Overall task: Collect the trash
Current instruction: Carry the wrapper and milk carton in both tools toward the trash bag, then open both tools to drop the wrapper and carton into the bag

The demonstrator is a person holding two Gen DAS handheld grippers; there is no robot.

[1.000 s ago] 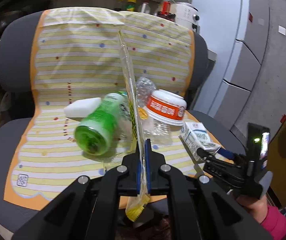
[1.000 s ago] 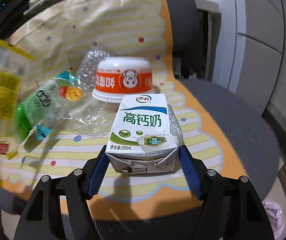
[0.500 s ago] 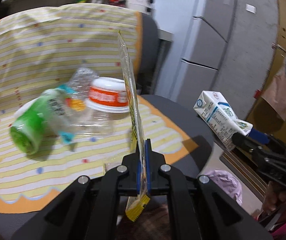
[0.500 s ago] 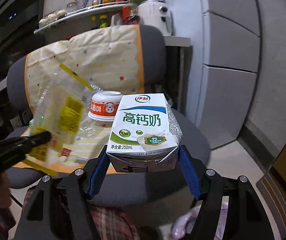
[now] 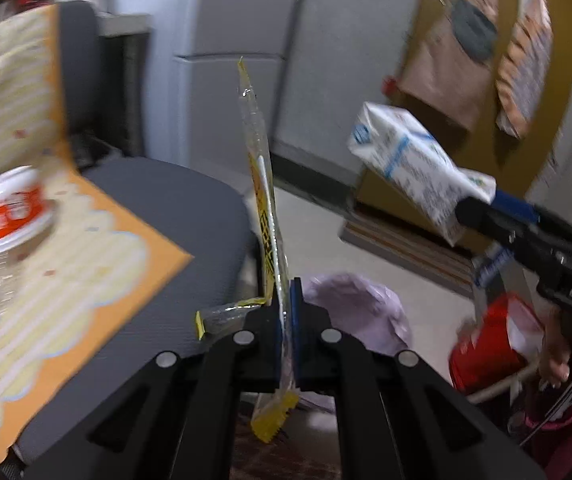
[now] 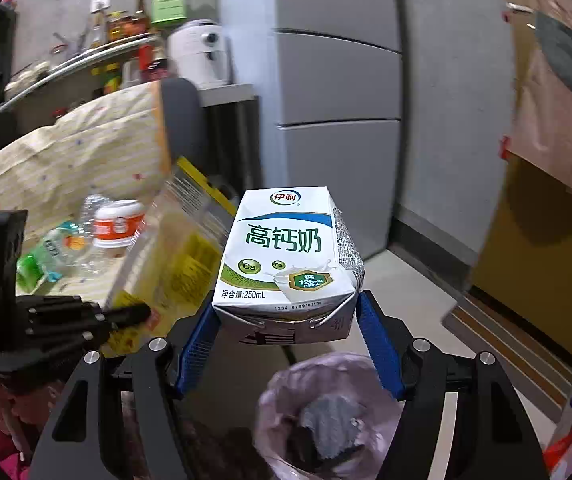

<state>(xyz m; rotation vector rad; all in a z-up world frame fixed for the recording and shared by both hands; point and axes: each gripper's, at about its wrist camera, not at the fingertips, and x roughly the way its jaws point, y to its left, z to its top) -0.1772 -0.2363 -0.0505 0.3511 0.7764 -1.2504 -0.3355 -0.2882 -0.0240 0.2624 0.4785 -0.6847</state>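
- blue-padded left tongs [image 5: 284, 332] are clamped flat on a clear and yellow wrapper [image 5: 264, 184], pinched near its lower end so the long film stands upright and clear of the chair.
- right tongs [image 6: 286, 340] grip a white milk carton [image 6: 289, 256] across its base, pads pressing both sides, so it juts forward without being crushed.
- both loads hang off the chair's front edge, over the floor, above a bin lined with a lilac bag [image 6: 325, 412]; the right wrist view looks straight into its mouth, and dark scraps already lie inside.
- judging from that, the carry is nearly done: the carton looks about lined up for a drop, while the wrapper sits nearer the bin's chair-side rim.
- light film may cling to the pads or drift, so it wants a low release.
- left on the striped chair cover [image 5: 98, 264], toward its back: an upturned red and white cup [image 6: 118, 224], a green bottle [image 6: 36, 264] and a crumpled clear bottle [image 6: 92, 206], all to be collected.
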